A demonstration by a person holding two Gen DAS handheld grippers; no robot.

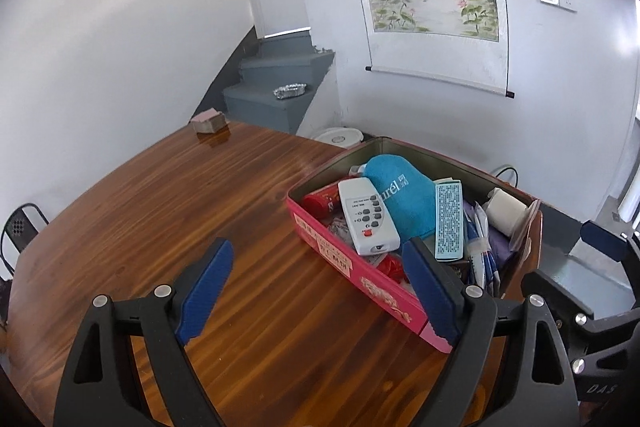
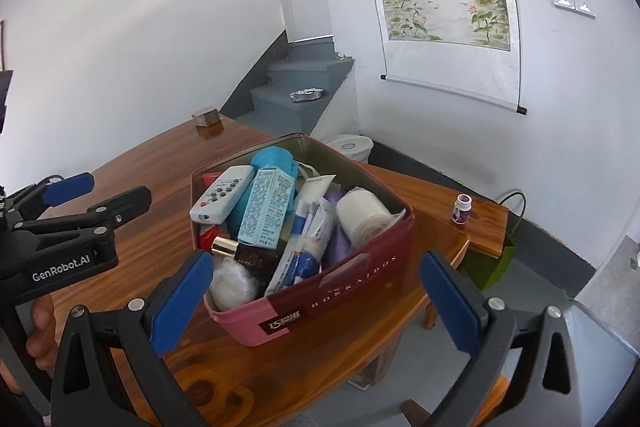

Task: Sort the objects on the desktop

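A pink tin box (image 1: 340, 261) (image 2: 340, 303) stands on the wooden table (image 1: 160, 211), filled with several items: a white remote (image 1: 366, 219) (image 2: 222, 193), a blue pouch (image 1: 404, 195), a light blue carton (image 1: 449, 221) (image 2: 266, 207), a white roll (image 1: 505, 213) (image 2: 362, 217), a dark bottle (image 2: 250, 255). My left gripper (image 1: 320, 287) is open and empty above the table, its right finger over the box's near wall. My right gripper (image 2: 316, 303) is open and empty, straddling the box's near end. The left gripper also shows in the right wrist view (image 2: 60, 203).
A small block (image 1: 209, 122) (image 2: 206, 117) sits at the table's far edge. A small purple-labelled bottle (image 2: 462, 209) stands on the table's right corner. A white bucket (image 2: 352, 147), a green bag (image 2: 494, 259), grey stairs (image 1: 276, 87) and a chair (image 1: 18, 231) surround the table.
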